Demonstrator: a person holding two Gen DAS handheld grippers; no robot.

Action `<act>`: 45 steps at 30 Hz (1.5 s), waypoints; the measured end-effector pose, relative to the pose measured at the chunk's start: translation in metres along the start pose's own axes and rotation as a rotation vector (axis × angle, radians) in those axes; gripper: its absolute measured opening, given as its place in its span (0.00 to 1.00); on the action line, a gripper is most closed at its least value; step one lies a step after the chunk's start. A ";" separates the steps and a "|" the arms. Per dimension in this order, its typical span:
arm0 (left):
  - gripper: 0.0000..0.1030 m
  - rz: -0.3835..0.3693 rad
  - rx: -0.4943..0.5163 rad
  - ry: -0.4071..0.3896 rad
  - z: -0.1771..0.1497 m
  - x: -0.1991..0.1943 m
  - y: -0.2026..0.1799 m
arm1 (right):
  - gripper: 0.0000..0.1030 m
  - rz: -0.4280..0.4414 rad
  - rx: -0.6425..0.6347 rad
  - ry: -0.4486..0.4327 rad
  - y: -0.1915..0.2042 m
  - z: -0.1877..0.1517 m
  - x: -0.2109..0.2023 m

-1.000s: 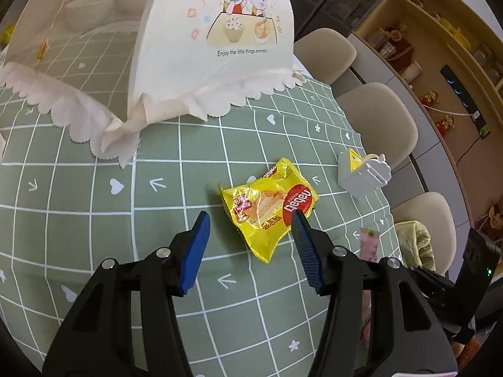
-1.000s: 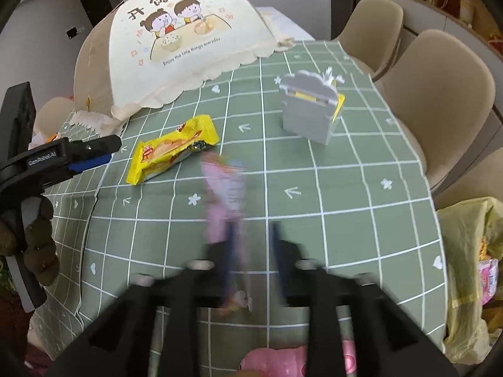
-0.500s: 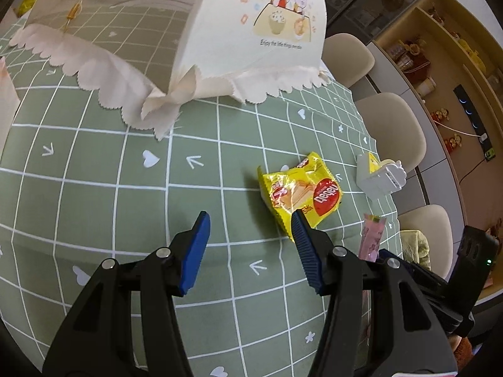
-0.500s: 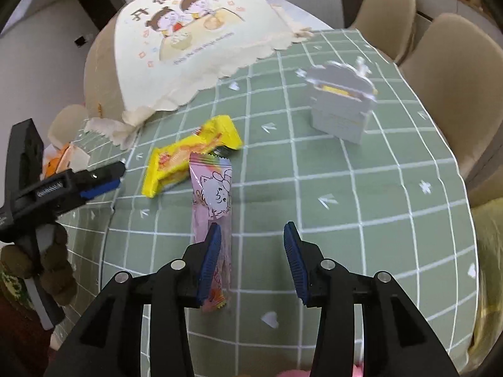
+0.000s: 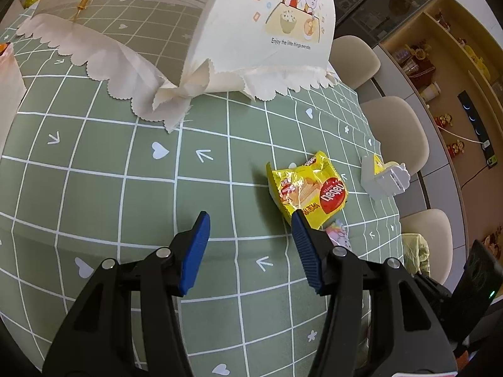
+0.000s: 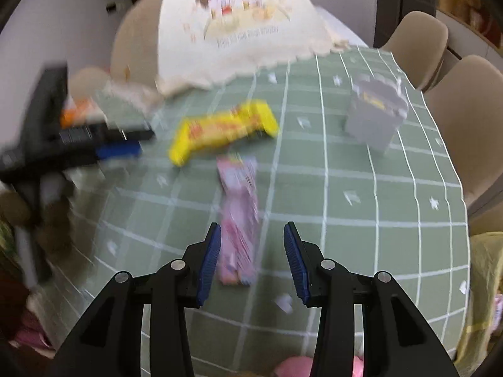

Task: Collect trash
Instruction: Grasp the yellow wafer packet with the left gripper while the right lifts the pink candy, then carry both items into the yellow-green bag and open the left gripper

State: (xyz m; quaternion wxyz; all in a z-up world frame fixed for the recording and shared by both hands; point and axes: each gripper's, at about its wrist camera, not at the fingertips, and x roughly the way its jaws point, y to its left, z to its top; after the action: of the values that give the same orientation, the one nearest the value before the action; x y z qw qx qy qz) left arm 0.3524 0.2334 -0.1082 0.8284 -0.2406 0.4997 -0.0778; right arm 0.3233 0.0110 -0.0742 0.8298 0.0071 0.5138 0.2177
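A yellow wafer wrapper (image 5: 306,188) lies on the green checked tablecloth (image 5: 125,188), just beyond and right of my left gripper (image 5: 250,223), which is open with nothing between its blue pads. A pink snack wrapper (image 6: 239,216) lies flat in front of my right gripper (image 6: 251,235), its near end between the open jaws and apart from the pads. In the left wrist view only a corner of the pink wrapper (image 5: 338,235) shows behind the right finger. The yellow wrapper (image 6: 223,130) lies farther off in the blurred right wrist view, with the left gripper (image 6: 122,143) beside it.
A cream mesh food cover (image 5: 220,31) with a cartoon print stands at the back of the table. A small white toy box (image 5: 383,179) sits near the right edge. Beige chairs (image 5: 396,125) ring the table. A yellow bag (image 6: 484,282) hangs past the right rim.
The left gripper has drifted left and rolled, so the yellow wrapper now sits to its right. The pink wrapper, seen blurred at the right gripper a second ago, now lies flat on the cloth.
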 end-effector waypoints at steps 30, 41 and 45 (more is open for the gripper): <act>0.04 0.117 0.254 -0.085 -0.008 0.001 -0.103 | 0.10 -0.149 0.107 -0.192 -0.050 -0.040 -0.116; 0.04 0.001 0.421 -0.254 -0.032 -0.110 -0.193 | 0.10 -0.237 0.080 -0.371 -0.059 -0.060 -0.209; 0.04 -0.071 0.470 -0.261 -0.039 -0.122 -0.227 | 0.10 -0.287 0.094 -0.409 -0.075 -0.068 -0.238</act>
State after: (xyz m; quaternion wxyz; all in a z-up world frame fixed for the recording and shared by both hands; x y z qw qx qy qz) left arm 0.2843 0.0676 0.0809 0.9158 -0.0669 0.3482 -0.1888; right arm 0.2023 -0.1592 0.0786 0.9377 0.0164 0.3403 0.0675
